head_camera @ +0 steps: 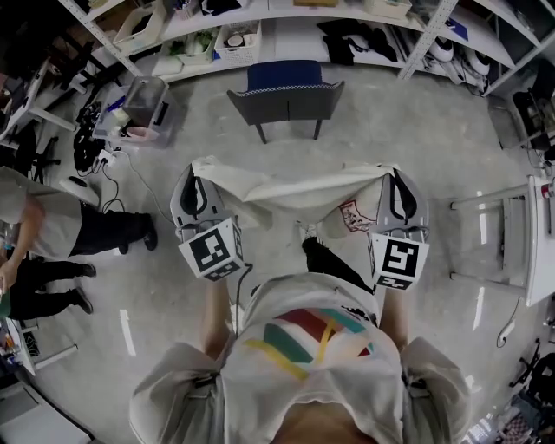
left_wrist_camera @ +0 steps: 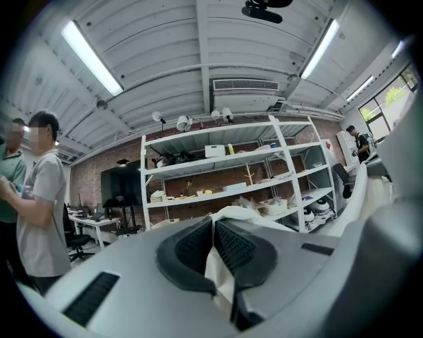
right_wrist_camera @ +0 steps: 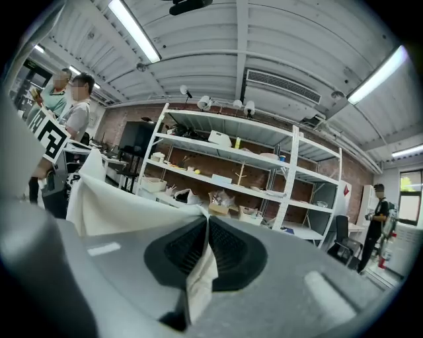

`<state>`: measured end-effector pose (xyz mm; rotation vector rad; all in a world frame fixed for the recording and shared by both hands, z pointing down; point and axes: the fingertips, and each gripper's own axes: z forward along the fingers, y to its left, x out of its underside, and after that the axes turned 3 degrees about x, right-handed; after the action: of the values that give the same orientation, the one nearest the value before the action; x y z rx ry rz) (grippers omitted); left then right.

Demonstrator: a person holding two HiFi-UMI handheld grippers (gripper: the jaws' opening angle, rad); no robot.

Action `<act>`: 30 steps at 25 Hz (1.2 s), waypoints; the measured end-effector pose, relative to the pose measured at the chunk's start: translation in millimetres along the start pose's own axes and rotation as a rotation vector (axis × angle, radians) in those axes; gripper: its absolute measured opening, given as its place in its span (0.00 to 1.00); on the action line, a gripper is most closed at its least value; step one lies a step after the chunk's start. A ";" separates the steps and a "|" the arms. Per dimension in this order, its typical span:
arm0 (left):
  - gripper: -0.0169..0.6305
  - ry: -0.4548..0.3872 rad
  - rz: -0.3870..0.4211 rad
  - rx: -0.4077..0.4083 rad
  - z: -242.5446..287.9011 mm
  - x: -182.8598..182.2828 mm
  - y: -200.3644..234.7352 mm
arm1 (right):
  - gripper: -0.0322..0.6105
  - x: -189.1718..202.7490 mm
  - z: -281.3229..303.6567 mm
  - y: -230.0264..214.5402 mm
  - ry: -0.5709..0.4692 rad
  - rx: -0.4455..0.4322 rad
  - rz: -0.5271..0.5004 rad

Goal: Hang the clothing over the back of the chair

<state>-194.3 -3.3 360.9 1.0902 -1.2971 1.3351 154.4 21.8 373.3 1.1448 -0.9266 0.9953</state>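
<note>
- At 9 o'clock a bystander (head_camera: 52, 230) stands well apart from the work. A clear bin (head_camera: 145, 100) and loose cables lie at 10 o'clock, near the chair's left side, and that is the edge I'd watch.
- The left gripper (head_camera: 198, 184) has its jaws clamped together on the garment's left top corner. Its own view shows white cloth pinched between the ribbed pads (left_wrist_camera: 232, 245).
- The white garment (head_camera: 295, 189) hangs spread between the two grippers in front of the person, short of the chair. Its top edge sags a little in the middle.
- The chair (head_camera: 286, 102) stands at 12 o'clock with its grey back turned toward the person and its blue seat beyond.
- To do this well, I'd say both corners should travel level and together, clear the top of the back, and come down centred. Neither grip should ease until cloth falls on both sides.
- The right gripper (head_camera: 395, 184) is likewise closed hard on the right top corner, with fabric squeezed between its pads (right_wrist_camera: 225, 247).
- A pale table frame (head_camera: 507, 234) sits at 3 o'clock, well apart.
- The floor up to the chair looks bare, while the shelving (head_camera: 286, 22) close behind it leaves little room for overshoot.
</note>
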 end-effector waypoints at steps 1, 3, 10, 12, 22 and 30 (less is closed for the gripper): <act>0.05 0.004 0.003 -0.002 12.6 -2.5 -2.9 | 0.07 -1.7 13.1 -4.9 0.004 -0.002 0.005; 0.05 0.007 0.000 -0.008 36.6 -8.4 -5.8 | 0.07 -11.4 37.2 -11.8 -0.010 -0.013 0.017; 0.05 -0.022 -0.021 -0.045 111.2 -30.7 -4.5 | 0.07 -42.5 118.5 -38.0 -0.079 -0.025 0.005; 0.05 -0.021 -0.019 -0.060 128.4 -32.3 -2.8 | 0.07 -48.3 138.5 -41.7 -0.085 -0.037 0.013; 0.05 -0.037 -0.030 -0.076 175.3 -59.6 -7.5 | 0.07 -63.8 191.1 -64.3 -0.103 -0.064 0.015; 0.05 -0.011 -0.056 -0.090 179.9 -52.4 3.6 | 0.07 -66.8 196.8 -56.5 -0.100 -0.072 0.013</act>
<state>-192.4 -185.3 316.1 1.0650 -1.3132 1.2191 173.7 -188.0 328.4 1.1368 -1.0434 0.9146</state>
